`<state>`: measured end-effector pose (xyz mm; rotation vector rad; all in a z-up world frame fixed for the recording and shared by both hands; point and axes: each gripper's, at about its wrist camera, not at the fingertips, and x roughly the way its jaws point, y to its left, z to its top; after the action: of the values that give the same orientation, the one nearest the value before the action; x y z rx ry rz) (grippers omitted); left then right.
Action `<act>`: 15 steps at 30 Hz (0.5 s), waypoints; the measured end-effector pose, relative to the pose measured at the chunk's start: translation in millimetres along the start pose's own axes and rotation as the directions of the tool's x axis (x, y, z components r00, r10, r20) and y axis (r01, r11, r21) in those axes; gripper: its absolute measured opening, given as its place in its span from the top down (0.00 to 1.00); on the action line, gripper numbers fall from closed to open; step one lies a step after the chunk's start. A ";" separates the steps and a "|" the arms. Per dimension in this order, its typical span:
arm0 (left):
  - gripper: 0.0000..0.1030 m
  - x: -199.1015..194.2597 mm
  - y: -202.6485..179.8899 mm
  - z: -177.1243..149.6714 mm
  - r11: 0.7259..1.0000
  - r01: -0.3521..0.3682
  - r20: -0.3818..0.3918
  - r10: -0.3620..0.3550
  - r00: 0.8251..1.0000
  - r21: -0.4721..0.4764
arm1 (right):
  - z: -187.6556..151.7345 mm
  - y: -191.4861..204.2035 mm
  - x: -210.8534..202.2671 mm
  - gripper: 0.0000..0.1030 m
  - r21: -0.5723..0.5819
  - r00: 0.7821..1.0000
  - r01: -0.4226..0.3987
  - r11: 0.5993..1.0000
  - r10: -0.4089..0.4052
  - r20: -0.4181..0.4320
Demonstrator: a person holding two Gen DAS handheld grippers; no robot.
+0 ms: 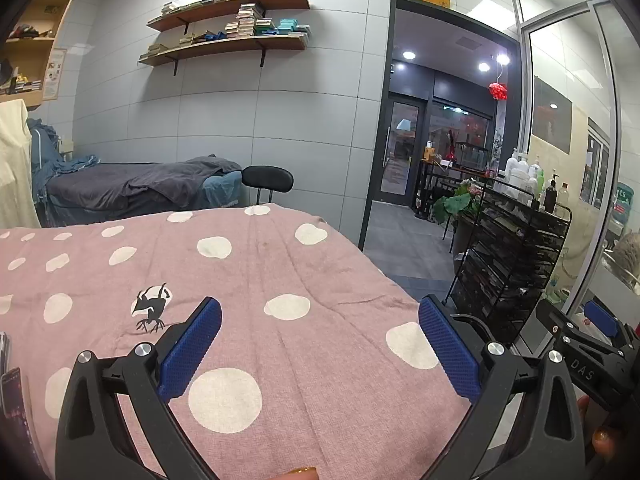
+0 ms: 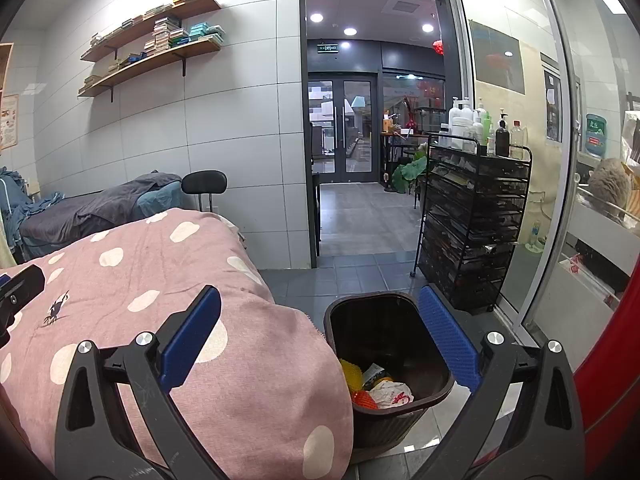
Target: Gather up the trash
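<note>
Left gripper [image 1: 320,344]: the blue pads are spread wide and hold nothing; it hangs over the pink spotted blanket [image 1: 248,280].
Right gripper [image 2: 320,344]: its fingers are also wide apart and empty; the left finger is above the blanket edge, the right finger above the bin rim.
Trash bin [image 2: 436,392]: a dark basket on the floor, touching or just beside the blanket's hanging side.
Trash [image 2: 384,390]: crumpled white wrapper, yellow and orange pieces, all lying at the bottom of the bin.
Blanket surface: a small black insect print [image 1: 150,308] near the left gripper's left finger.
Phone [image 1: 14,404]: at the far left edge of the left wrist view, partly cut off.
Black wire cart [image 2: 476,216]: stands behind the bin by the glass wall, with bottles [image 2: 466,122] on top.
Further away: a second bed with grey cover [image 2: 100,204], a black stool [image 2: 204,182], and an open doorway [image 2: 344,128].
</note>
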<state>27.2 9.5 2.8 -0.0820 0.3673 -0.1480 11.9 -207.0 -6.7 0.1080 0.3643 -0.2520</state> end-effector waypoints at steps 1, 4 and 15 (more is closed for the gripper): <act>0.06 0.0 0.0 0.0 1.000 0.001 0.001 -0.001 1.000 0.000 | 0.0 -0.1 0.1 0.05 0.000 1.000 0.000 1.000 0.000 0.000; 0.06 -0.1 -0.1 0.0 1.000 0.000 0.001 0.000 1.000 0.000 | -0.5 -0.3 1.1 0.05 0.000 1.000 -0.001 1.000 0.001 -0.004; 0.06 1.4 0.4 -1.9 1.000 0.007 -0.006 -0.007 1.000 0.001 | -0.3 -0.8 0.6 0.05 0.002 1.000 0.001 1.000 -0.001 -0.004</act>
<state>27.9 9.6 0.5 -0.0820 0.3733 -0.1553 12.2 -207.8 -7.2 0.1100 0.3685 -0.2536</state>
